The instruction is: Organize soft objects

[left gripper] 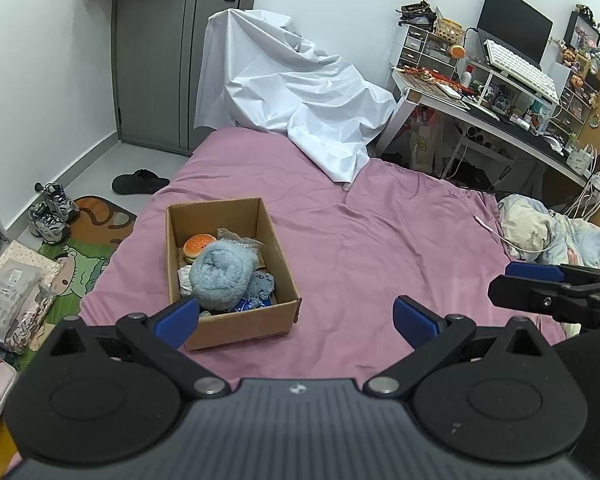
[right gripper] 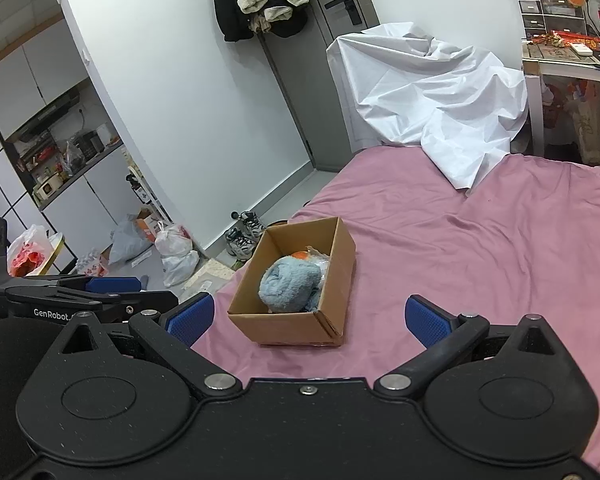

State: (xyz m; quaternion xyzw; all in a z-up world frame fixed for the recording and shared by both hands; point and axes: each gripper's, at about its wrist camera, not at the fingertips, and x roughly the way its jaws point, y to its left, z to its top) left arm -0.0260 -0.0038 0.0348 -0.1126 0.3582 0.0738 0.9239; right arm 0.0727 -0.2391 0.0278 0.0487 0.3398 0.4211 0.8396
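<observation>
An open cardboard box (left gripper: 288, 276) stands on the pink bed sheet (left gripper: 380, 248). In it lie a fluffy light-blue rolled towel (left gripper: 220, 276), a toy hamburger (left gripper: 198, 245), a clear plastic bag (left gripper: 240, 238) and small blue items. The box (right gripper: 340, 276) and towel (right gripper: 290, 286) also show in the right wrist view. My left gripper (left gripper: 296, 318) is open and empty, just short of the box's near side. My right gripper (right gripper: 310, 318) is open and empty, near the box's front corner. In the left wrist view the right gripper's fingers (left gripper: 536, 272) show at the right.
A white sheet (left gripper: 300, 92) drapes over something at the bed's far end. A crumpled quilt (left gripper: 548, 232) lies at the right. A cluttered desk (left gripper: 500, 116) stands beyond. Shoes (left gripper: 52, 210), a mat and bags lie on the floor at left.
</observation>
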